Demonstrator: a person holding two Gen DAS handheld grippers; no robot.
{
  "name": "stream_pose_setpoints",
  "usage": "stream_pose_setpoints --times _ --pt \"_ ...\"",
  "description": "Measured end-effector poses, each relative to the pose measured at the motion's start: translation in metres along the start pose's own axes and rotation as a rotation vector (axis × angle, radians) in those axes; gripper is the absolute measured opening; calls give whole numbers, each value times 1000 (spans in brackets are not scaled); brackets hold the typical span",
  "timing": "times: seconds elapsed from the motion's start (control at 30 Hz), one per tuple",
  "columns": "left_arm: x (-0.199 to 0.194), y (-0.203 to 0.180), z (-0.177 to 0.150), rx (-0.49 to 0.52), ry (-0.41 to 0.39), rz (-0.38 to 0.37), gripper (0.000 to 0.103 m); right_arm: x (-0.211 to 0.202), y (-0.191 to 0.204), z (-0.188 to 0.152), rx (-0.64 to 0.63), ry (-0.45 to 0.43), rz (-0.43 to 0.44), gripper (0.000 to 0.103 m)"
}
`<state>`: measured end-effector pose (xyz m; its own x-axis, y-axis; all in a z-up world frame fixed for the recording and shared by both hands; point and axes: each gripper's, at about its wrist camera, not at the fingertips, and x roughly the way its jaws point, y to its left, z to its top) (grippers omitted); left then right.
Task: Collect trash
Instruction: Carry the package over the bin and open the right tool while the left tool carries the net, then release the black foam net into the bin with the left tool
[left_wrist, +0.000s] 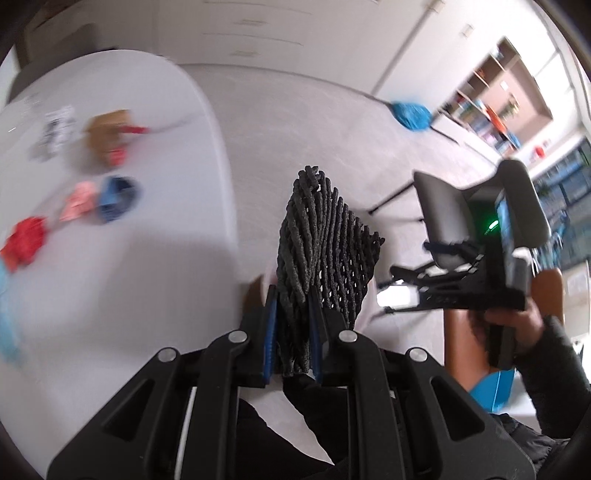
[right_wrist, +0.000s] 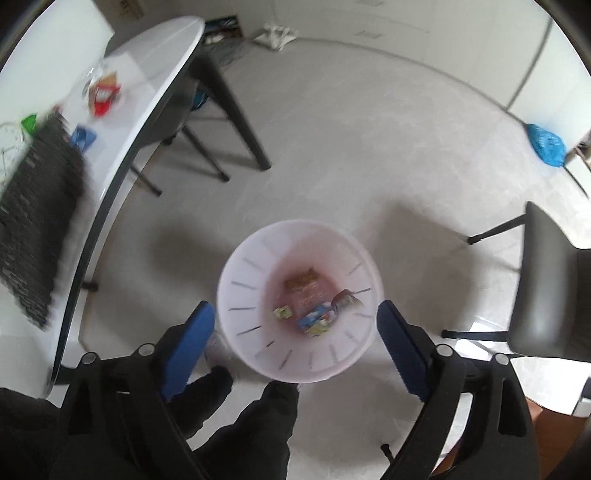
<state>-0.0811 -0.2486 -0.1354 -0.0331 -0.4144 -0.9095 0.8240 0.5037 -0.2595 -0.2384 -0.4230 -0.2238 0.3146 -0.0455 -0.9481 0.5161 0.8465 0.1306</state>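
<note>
My left gripper (left_wrist: 293, 295) is shut on a black foam mesh sleeve (left_wrist: 325, 240) and holds it in the air past the edge of the white table (left_wrist: 129, 295). The same mesh shows blurred at the left of the right wrist view (right_wrist: 37, 229). My right gripper (right_wrist: 295, 325) is open and empty above a white bin (right_wrist: 299, 354) on the floor, which holds several wrappers (right_wrist: 314, 306). More trash lies on the table: a brown bag (left_wrist: 107, 136), a blue wrapper (left_wrist: 118, 199), pink (left_wrist: 79, 201) and red (left_wrist: 24, 242) crumpled pieces.
A dark chair (right_wrist: 546, 295) stands right of the bin. Black table legs (right_wrist: 236, 110) and another chair stand behind it. A blue bag (right_wrist: 546, 144) lies on the floor at far right. A red packet (right_wrist: 103, 98) and a white clock (right_wrist: 11, 147) are on the table.
</note>
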Motion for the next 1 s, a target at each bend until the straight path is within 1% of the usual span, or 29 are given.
stream_pose_setpoints --times 0.1,0.2,0.23,0.3,0.33,0.37,0.47,0.53,0.6,0.73,0.87,1.0 --pt "33 -22 9 41 48 -23 15 -33 -24 1 35 -62 -47 96" --pt "58 -40 12 68 92 -36 15 -54 -45 3 59 -98 -71 98" --pt "68 -47 12 78 116 -45 17 -61 -53 5 68 -112 -72 98" --pt "82 -53 12 77 151 -54 31 -71 -63 7 79 -130 -72 99" --pt "88 -56 12 69 170 -55 48 -76 -68 8 83 -142 -70 99" --pt "91 -59 12 62 179 -52 61 -77 -72 8 85 -151 -68 100" --pt "91 -63 13 50 170 -30 78 -82 -81 13 87 -166 -59 100" --pt "87 -63 14 42 150 -14 85 -82 -83 16 85 -170 -50 100" --pt "83 -64 14 33 137 1 90 -80 -81 17 81 -170 -44 100" --pt "65 -55 15 -14 101 48 93 -79 -73 22 59 -176 -32 100" --pt "41 -45 16 -47 33 115 95 -85 -62 26 33 -195 -8 100" --pt "14 -30 16 -101 -26 160 95 -93 -43 35 -12 -223 31 100"
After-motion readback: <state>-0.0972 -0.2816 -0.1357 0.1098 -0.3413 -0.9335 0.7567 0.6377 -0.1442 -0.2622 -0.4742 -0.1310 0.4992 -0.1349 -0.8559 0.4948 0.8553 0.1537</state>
